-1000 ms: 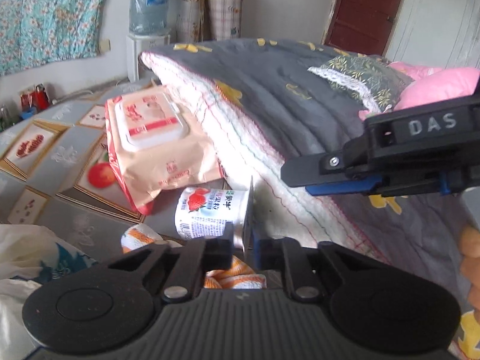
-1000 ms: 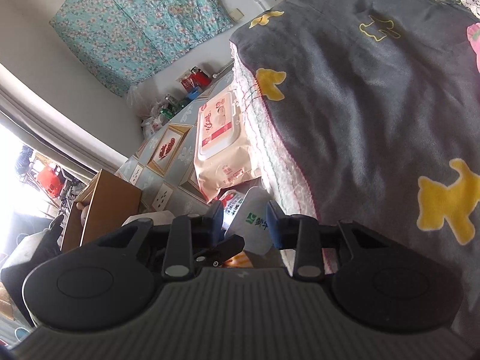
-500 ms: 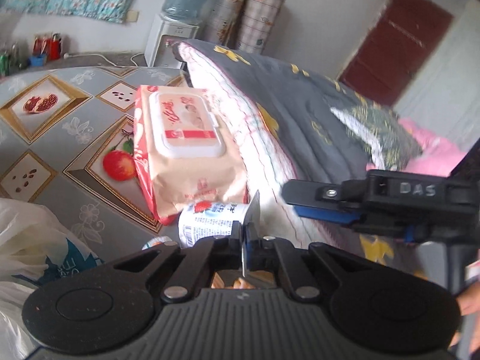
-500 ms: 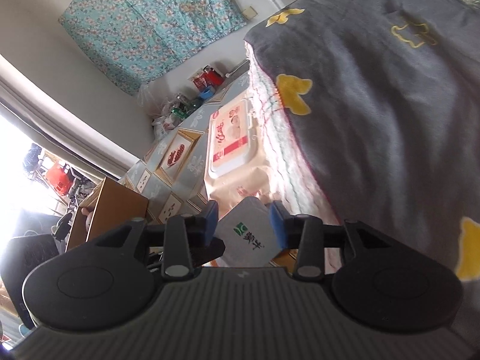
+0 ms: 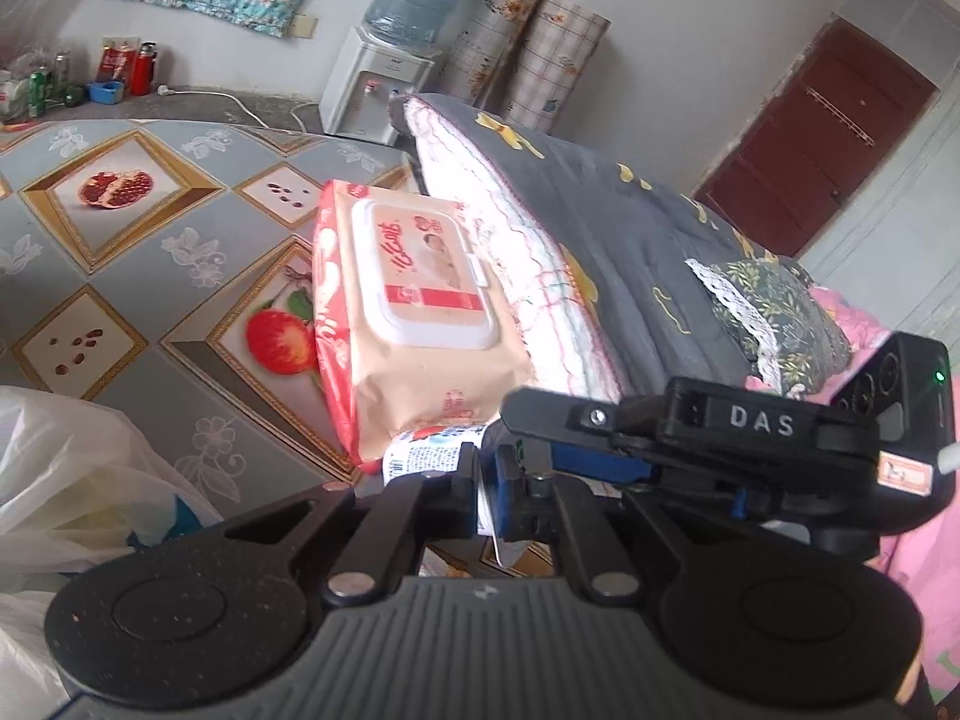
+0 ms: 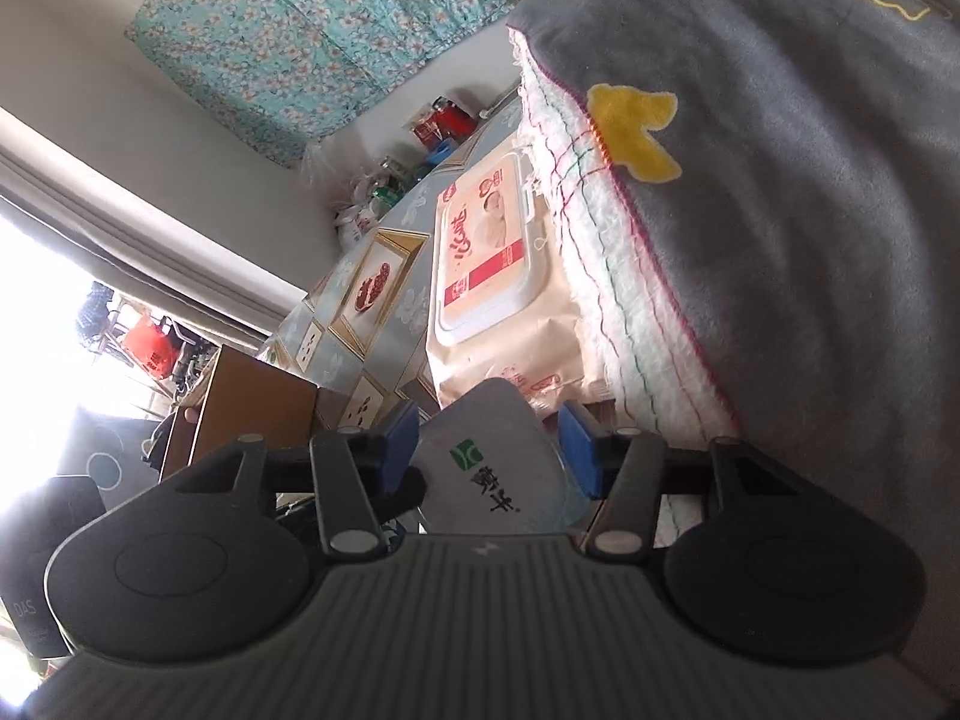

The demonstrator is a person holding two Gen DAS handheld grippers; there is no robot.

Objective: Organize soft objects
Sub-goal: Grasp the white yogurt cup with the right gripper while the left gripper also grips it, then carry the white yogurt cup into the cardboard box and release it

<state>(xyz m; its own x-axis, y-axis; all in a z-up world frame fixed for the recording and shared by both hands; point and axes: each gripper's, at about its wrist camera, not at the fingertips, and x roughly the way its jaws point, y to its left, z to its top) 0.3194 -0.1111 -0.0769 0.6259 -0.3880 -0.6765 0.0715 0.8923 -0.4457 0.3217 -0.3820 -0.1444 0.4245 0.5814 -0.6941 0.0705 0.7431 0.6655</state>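
Observation:
A white yogurt cup with a strawberry label lies on its side below the wet-wipes pack. My left gripper is shut on the thin edge of the cup's foil lid. My right gripper holds the same cup across its body, its grey lid with a green logo facing the camera. The right gripper's fingers cross the left wrist view from the right. A folded grey blanket with yellow shapes lies beside the wipes pack.
A fruit-patterned cloth covers the table. A white plastic bag lies at the left. A dark floral pillow and pink fabric rest on the blanket. A water dispenser stands behind. A brown box stands off the table's far side.
Both grippers have lifted the yogurt cup up and closer to the wipes pack. The right gripper has closed in beside the left one. The cup's lid fills more of the right wrist view.

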